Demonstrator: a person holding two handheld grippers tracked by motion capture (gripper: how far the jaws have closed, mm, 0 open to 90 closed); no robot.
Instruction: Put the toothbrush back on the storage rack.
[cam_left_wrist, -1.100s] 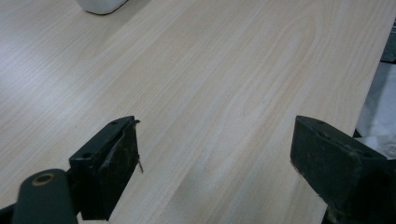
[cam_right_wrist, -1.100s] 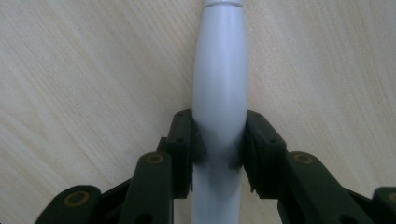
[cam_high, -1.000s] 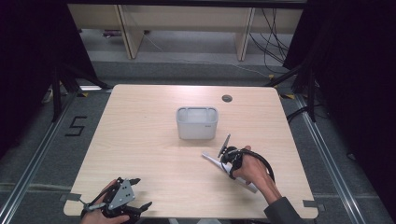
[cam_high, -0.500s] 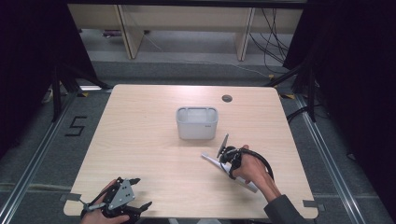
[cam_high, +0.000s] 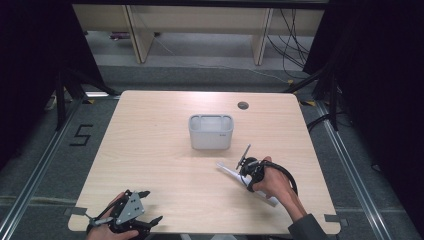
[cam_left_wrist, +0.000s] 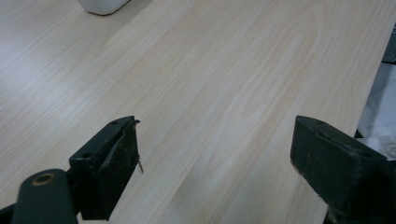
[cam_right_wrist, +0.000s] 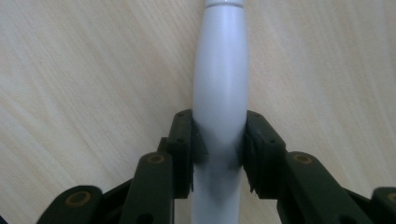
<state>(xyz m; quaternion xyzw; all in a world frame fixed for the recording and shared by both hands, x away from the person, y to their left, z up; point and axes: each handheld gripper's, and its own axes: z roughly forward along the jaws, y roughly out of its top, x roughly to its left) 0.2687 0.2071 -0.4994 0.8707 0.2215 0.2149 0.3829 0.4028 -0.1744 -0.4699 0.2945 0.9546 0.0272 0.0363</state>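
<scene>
Right gripper view: the right gripper (cam_right_wrist: 219, 149) clamps its fingers (cam_right_wrist: 187, 140) around a smooth white plastic handle (cam_right_wrist: 219, 84) lying on the pale wooden surface (cam_right_wrist: 70, 70); the left gripper (cam_left_wrist: 215, 158) gapes wide, holding nothing.

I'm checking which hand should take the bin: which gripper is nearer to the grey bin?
Right. The right gripper sits just in front of the grey bin, clamped on a white tube. The left gripper is open at the table's near left edge.
</scene>
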